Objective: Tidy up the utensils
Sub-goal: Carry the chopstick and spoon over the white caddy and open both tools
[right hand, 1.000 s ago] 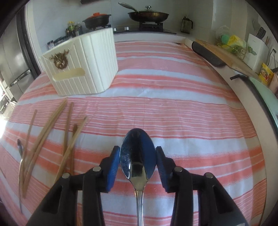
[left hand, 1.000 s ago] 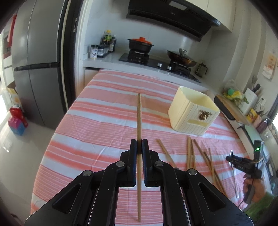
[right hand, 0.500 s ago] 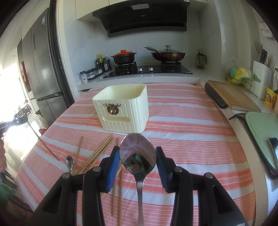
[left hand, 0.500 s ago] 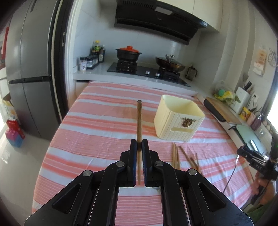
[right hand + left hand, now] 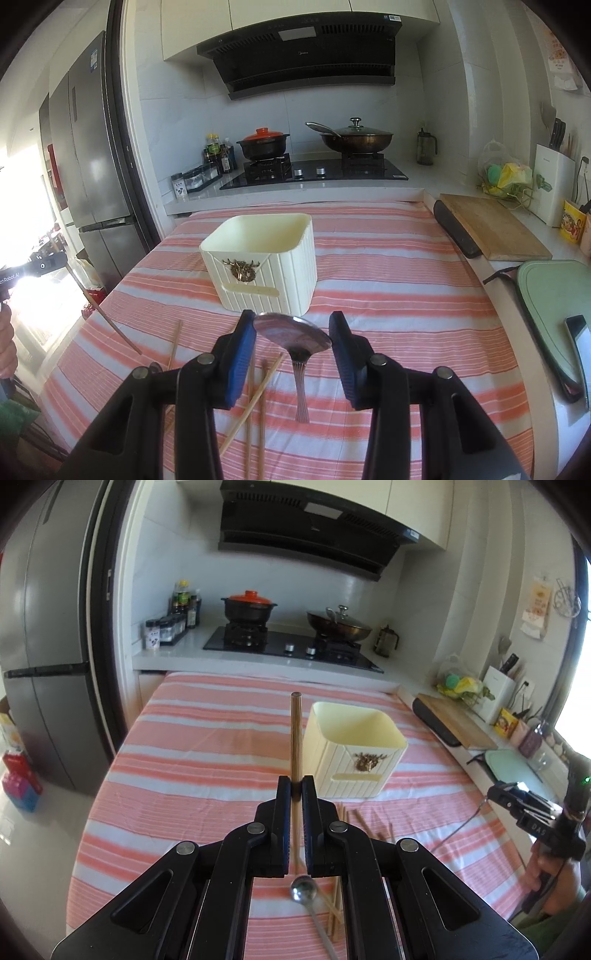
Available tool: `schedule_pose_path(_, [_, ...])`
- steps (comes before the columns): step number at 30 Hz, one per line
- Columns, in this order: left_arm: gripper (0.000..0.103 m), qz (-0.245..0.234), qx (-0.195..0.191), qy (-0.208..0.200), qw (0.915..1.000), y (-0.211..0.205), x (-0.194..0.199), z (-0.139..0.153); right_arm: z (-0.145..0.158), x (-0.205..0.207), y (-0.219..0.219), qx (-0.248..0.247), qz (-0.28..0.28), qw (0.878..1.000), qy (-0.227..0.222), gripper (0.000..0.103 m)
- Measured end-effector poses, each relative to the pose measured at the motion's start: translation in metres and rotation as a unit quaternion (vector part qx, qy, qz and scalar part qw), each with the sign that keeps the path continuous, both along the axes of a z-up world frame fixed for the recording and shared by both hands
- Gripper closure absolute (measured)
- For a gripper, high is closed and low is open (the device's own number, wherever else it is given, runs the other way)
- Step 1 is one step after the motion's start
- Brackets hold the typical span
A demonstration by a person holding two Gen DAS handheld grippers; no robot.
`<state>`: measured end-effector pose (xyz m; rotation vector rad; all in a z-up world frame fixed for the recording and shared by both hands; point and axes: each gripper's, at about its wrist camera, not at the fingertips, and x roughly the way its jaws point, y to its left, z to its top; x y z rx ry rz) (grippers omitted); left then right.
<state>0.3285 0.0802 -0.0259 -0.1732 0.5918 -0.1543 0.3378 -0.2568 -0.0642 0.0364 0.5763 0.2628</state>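
The left gripper point(image 5: 296, 788) is pinched nearly closed on a long brown wooden chopstick point(image 5: 295, 734). The right gripper point(image 5: 291, 334), jaws partway apart, clamps the bowl of a shiny metal spoon point(image 5: 291, 332). Both utensils hang above the pink-striped tablecloth point(image 5: 388, 295), near the cream ribbed plastic holder point(image 5: 266, 266).

"DAS" on right tool point(image 5: 517, 805); "enRobot.AI" on left tool point(image 5: 22, 275).

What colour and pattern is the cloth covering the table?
Pink-orange and white stripes on the tablecloth, clearest in the right wrist view.
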Motion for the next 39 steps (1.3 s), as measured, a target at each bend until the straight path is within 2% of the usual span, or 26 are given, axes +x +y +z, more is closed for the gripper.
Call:
schedule_pose_path(14, [0.099,-0.013,-0.005,-0.001,0.9999,-0.004,0.005,0.008,0.029,0.015,0.006,-0.012,0.011,1.000,-0.017,0.062])
schedule_pose_path(24, [0.099,-0.033,-0.006,-0.030,0.9990,-0.014,0.032,0.051,0.069,0.035,0.018,-0.001,0.033,0.999,-0.033,0.062])
schedule_pose_path(34, [0.099,-0.047,0.013,-0.075,0.9960,-0.043,0.105,0.113,0.134,0.097,0.046,0.006,0.057,0.996,-0.061,0.062])
schedule_pose_path(39, [0.099,-0.058,0.019,-0.066,0.9960,-0.063,0.151,0.110,0.148,0.143,0.057,0.009,0.058,0.996,-0.072,0.062])
